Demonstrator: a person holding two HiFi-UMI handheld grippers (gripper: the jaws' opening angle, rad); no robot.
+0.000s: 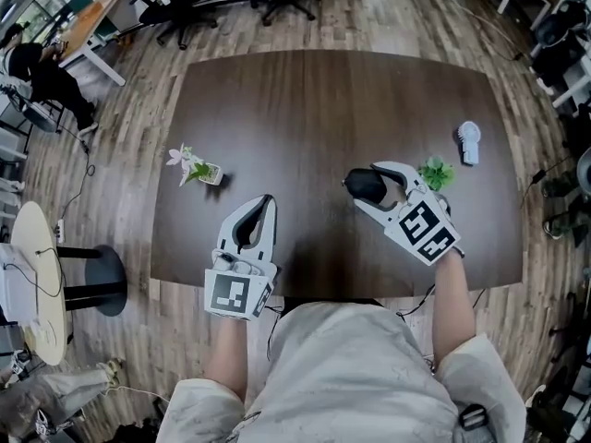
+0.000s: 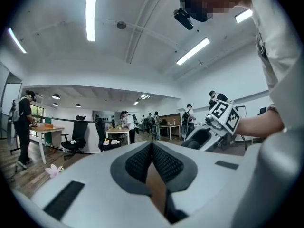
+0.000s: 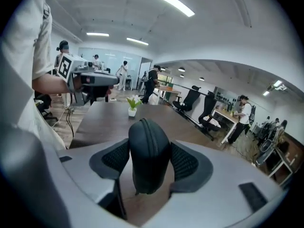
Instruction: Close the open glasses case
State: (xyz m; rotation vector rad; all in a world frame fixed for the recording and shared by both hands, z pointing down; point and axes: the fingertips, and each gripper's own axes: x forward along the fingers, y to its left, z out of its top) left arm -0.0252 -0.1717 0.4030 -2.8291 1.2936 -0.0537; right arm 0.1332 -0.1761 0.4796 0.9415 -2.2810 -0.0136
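The black zip-up glasses case (image 1: 362, 188) looks closed, its zipper seam running round the edge, and is held just above the dark table (image 1: 305, 100). My right gripper (image 1: 374, 179) is shut on it, right of centre. In the right gripper view the case (image 3: 148, 160) stands upright between both ribbed pads (image 3: 116, 159) of my right gripper (image 3: 149, 144). My left gripper (image 1: 268, 199) hovers near the table's front edge, shut with nothing in it. In the left gripper view my left gripper (image 2: 152, 148) has its pads pressed together, and the case (image 2: 202, 137) shows to the right.
A small pot with pink flowers (image 1: 197, 168) stands on the table's left side. A green potted plant (image 1: 436, 172) and a white handheld fan (image 1: 469, 142) sit at the right. Office chairs (image 1: 185, 3) stand beyond the far edge, a round white table (image 1: 37, 284) at the left.
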